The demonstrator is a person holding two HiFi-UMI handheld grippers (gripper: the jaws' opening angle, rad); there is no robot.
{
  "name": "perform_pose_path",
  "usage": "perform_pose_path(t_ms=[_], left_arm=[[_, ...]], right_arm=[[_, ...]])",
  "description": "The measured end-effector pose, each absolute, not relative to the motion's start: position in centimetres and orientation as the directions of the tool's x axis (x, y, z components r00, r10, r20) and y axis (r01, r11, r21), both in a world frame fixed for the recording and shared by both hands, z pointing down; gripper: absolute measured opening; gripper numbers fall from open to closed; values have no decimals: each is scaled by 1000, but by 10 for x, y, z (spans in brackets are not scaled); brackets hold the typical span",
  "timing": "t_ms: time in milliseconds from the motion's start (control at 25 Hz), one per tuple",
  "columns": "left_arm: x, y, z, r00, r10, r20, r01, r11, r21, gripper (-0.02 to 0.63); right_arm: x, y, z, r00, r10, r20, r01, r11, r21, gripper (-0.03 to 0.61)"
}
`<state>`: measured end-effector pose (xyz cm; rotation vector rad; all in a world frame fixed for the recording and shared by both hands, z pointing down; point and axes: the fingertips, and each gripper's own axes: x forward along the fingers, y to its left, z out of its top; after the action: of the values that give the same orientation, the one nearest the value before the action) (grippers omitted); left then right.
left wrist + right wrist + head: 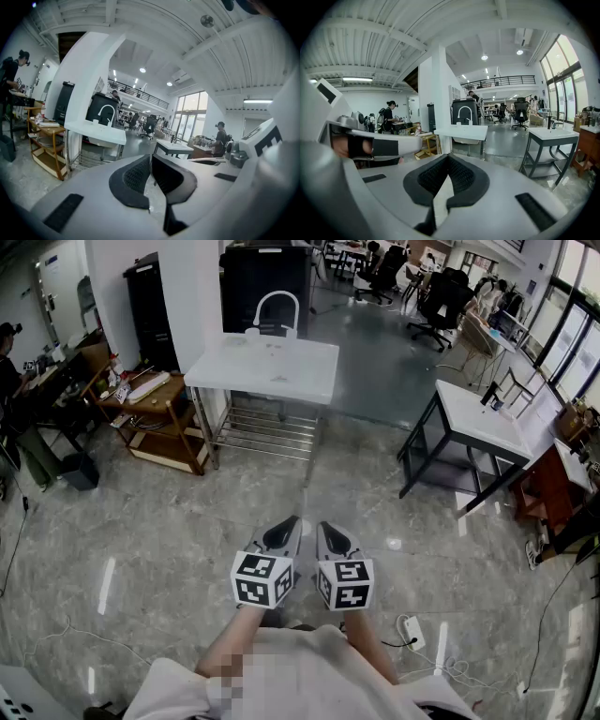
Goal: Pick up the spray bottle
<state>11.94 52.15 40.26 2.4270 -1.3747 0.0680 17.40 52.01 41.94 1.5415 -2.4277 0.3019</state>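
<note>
Below, left gripper [289, 524] and right gripper [325, 528], both clenched empty, two white tables [483, 418] ahead, one seemingly a sink [300, 376]

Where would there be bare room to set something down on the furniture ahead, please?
The white table ahead looks mostly bare in front of its faucet. The white table on the right is free except for a small dark item at its far edge. The wooden cart on the left is cluttered on top.
</note>
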Motion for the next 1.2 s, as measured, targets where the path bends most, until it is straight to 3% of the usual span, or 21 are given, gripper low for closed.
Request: perform_pose_path(t_ms=[1200], left_arm=[[99,479,411,496,-838,226,-853,-422,308,35]], right_arm=[[160,477,418,-432,-846,312,-898,435,-62,28]])
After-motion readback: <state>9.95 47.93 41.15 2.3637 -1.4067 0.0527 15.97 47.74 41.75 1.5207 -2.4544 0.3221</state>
